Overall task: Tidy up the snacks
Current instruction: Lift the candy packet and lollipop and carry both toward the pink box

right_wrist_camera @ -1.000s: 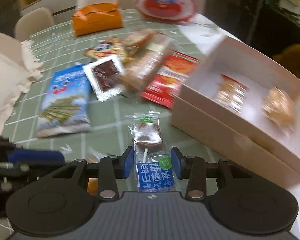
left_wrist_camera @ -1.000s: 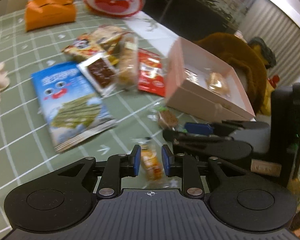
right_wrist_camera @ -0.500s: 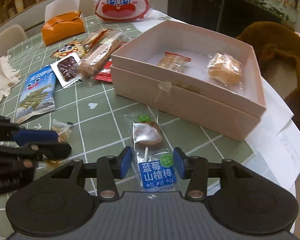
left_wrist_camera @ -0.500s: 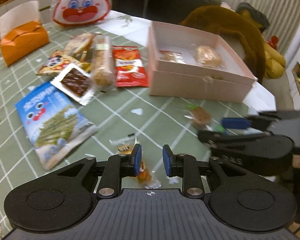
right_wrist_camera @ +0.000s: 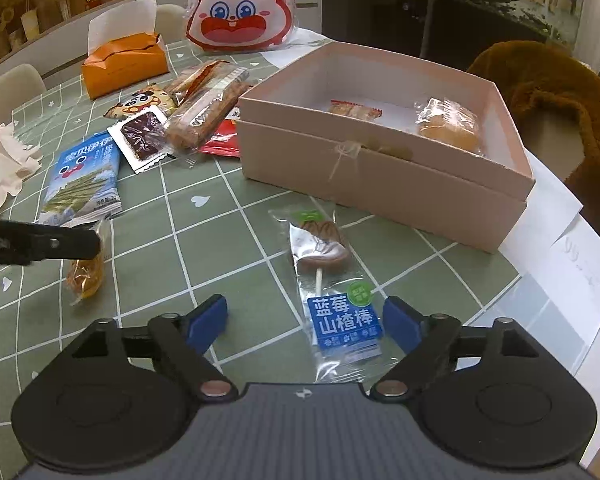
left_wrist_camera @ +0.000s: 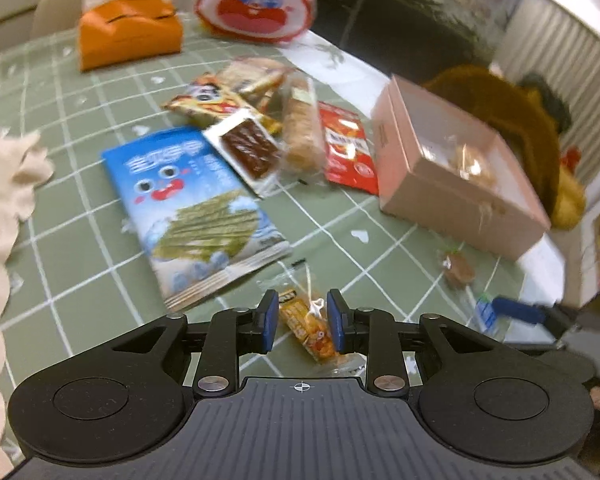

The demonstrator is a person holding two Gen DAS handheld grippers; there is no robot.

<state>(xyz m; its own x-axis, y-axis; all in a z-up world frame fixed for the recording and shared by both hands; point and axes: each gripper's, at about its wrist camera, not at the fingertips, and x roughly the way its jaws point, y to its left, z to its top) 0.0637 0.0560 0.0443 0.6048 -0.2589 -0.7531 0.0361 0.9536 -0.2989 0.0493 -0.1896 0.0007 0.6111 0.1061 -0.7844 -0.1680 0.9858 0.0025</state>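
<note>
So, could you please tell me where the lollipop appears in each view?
Left wrist: lollipop at lower right, blurred, below the pink box.
Right wrist: lollipop at centre, in front of the box.
Shared landmark: the pink box.

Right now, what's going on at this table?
A person is sorting snacks with two handheld grippers. The right gripper has its jaws opening wide around a wrapped lollipop lying flat on the green tablecloth, not gripping it. The left gripper has a small orange snack packet between its jaws, which are opening slightly. The pink box holds two wrapped items; more packets lie in a pile beside it.
</note>
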